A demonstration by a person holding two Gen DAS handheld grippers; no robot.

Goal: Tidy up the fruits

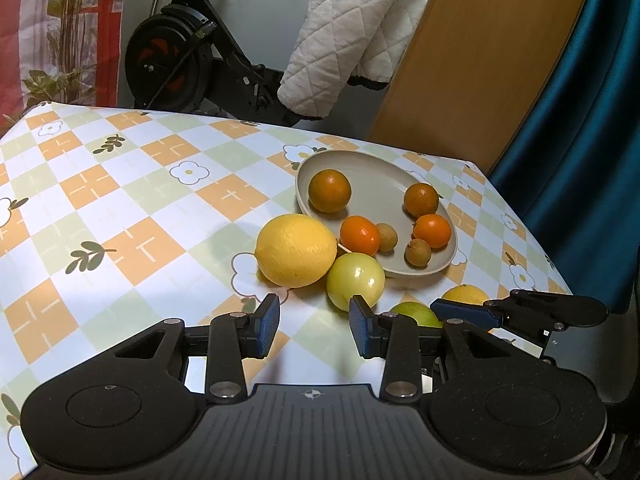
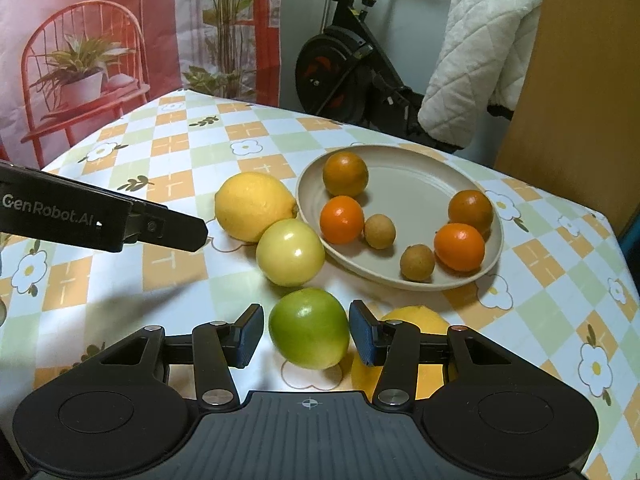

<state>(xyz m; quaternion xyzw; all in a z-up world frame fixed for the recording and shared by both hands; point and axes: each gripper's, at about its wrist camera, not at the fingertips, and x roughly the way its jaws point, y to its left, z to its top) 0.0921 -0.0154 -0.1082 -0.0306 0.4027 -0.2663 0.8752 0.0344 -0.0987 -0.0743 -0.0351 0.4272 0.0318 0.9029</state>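
A beige plate [image 2: 400,184] [image 1: 376,184] holds several oranges and two small brown fruits [image 2: 379,231]. Beside it on the checked tablecloth lie a large lemon [image 2: 252,205] [image 1: 296,250] and a pale yellow apple [image 2: 290,252] [image 1: 355,280]. A green apple [image 2: 308,334] [image 1: 416,314] sits between the open jaws of my right gripper [image 2: 306,334], not clamped. A second lemon [image 2: 416,318] [image 1: 466,294] lies behind its right finger. My left gripper [image 1: 314,326] is open and empty, just short of the pale apple; it also shows in the right wrist view [image 2: 176,230].
An exercise bike [image 1: 192,56] and a white quilted blanket [image 1: 348,36] stand beyond the table's far edge. A wooden board [image 1: 480,52] and a blue curtain [image 1: 592,128] stand at the right. The table's right edge is close to the plate.
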